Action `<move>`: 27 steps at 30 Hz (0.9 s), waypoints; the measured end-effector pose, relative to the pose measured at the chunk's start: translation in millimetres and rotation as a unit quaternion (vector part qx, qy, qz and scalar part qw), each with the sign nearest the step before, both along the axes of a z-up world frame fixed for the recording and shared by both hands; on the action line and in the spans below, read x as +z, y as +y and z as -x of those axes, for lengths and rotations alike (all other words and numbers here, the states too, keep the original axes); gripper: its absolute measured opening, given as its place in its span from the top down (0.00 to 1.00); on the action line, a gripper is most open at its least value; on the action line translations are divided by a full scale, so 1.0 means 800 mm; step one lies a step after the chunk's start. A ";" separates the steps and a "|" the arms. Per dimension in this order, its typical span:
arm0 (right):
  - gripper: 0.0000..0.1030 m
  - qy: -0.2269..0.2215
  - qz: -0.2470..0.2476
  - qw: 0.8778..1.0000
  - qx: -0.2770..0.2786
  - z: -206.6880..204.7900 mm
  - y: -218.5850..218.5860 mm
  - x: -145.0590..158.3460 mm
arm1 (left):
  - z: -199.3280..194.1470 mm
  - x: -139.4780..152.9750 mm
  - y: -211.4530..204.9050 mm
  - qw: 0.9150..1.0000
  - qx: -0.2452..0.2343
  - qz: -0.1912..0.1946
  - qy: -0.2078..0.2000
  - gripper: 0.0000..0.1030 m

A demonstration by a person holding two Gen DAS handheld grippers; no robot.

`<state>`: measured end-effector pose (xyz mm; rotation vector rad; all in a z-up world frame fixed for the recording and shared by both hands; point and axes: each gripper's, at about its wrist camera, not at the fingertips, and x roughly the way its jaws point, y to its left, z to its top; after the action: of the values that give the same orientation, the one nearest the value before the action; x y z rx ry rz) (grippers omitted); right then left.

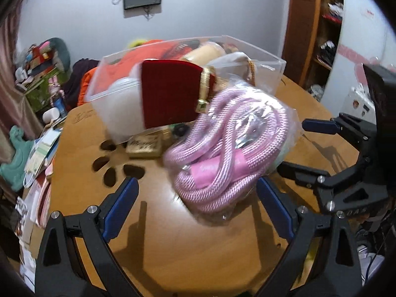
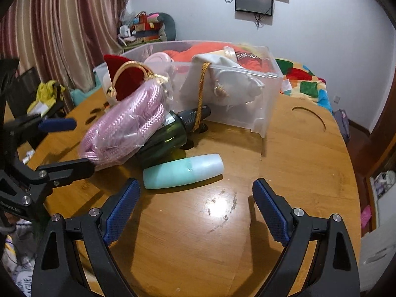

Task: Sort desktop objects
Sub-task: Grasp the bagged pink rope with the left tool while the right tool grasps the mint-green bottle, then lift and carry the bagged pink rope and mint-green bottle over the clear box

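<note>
Left wrist view
- Left gripper (image 1: 196, 189): my jaws stand wide apart, nothing between the blue pads, hovering over the wooden table (image 1: 173, 242).
- Pink rope bundle (image 1: 224, 148): coiled in a clear plastic bag, lying on the table just ahead of my right-hand pad, which sits at the bag's edge; I can't tell if it touches.
- Red velvet pouch (image 1: 170, 91): gold-trimmed, leaning on the front of the clear bin, its gold corner over the top of the rope bag.
- Clear bin (image 1: 272, 60): behind the bundle, stuffed with orange fabric and a beige roll.
- Small tan box (image 1: 144, 146): flat on the table at the foot of the bin, blurred.
- Right gripper (image 1: 295, 146): I see it come in from the right, fingers spread, near the rope bag.

Right wrist view
- Right gripper (image 2: 195, 203): I read its jaws as apart and empty, above bare table (image 2: 297, 160).
- Mint bottle (image 2: 183, 170): on its side just ahead of my left-hand pad, white cap pointing right.
- Dark green bottle (image 2: 170, 133): lying behind the mint one, partly under the rope bag (image 2: 123, 131), its black cap towards the bin (image 2: 267, 99).
- Pouch (image 2: 128, 79): red, perched on top of the rope bag against the bin.
- White drawstring bag (image 2: 232, 84): hangs over the bin's front wall, gold cord dangling to the dark bottle's cap.
- Left gripper (image 2: 66, 146): at the left edge, fingers spread, lower finger at the bag's base.
</note>
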<state>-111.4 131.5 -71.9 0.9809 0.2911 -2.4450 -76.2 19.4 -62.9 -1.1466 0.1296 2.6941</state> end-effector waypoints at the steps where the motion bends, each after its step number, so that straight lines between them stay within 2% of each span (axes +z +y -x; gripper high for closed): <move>1: 0.12 -0.002 -0.003 1.000 0.002 0.002 -0.001 -0.001 | 0.005 -0.001 0.004 1.000 -0.007 0.001 -0.006 0.06; 6: 0.12 -0.021 -0.013 1.000 -0.003 0.019 -0.006 -0.005 | 0.022 0.002 0.016 0.999 -0.031 0.002 -0.013 0.06; 12: 0.13 -0.012 -0.014 1.000 0.003 0.021 -0.005 -0.006 | 0.032 0.008 0.023 0.999 -0.050 0.014 -0.004 0.06; 13: 0.15 -0.011 -0.014 1.000 0.003 0.022 -0.006 -0.006 | 0.034 0.009 0.025 0.999 -0.051 0.014 -0.002 0.06; 16: 0.31 -0.006 -0.012 1.000 0.004 0.022 -0.005 -0.004 | 0.043 0.008 0.028 0.998 -0.057 0.011 -0.002 0.06; 19: 0.31 -0.005 -0.010 1.000 -0.006 0.021 0.000 -0.003 | 0.051 0.007 0.030 0.998 -0.057 0.008 -0.001 0.06; 23: 0.31 -0.004 -0.001 1.000 -0.021 0.019 0.011 -0.002 | 0.054 0.004 0.027 0.998 -0.065 -0.009 -0.003 0.18; 27: 0.31 -0.003 0.024 0.999 -0.038 0.020 0.026 0.008 | 0.051 0.004 0.025 0.998 -0.064 -0.013 0.006 0.23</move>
<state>-127.1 152.1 -65.3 0.9955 0.1949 -2.5050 -116.6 39.3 -59.4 -1.0758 0.1631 2.5840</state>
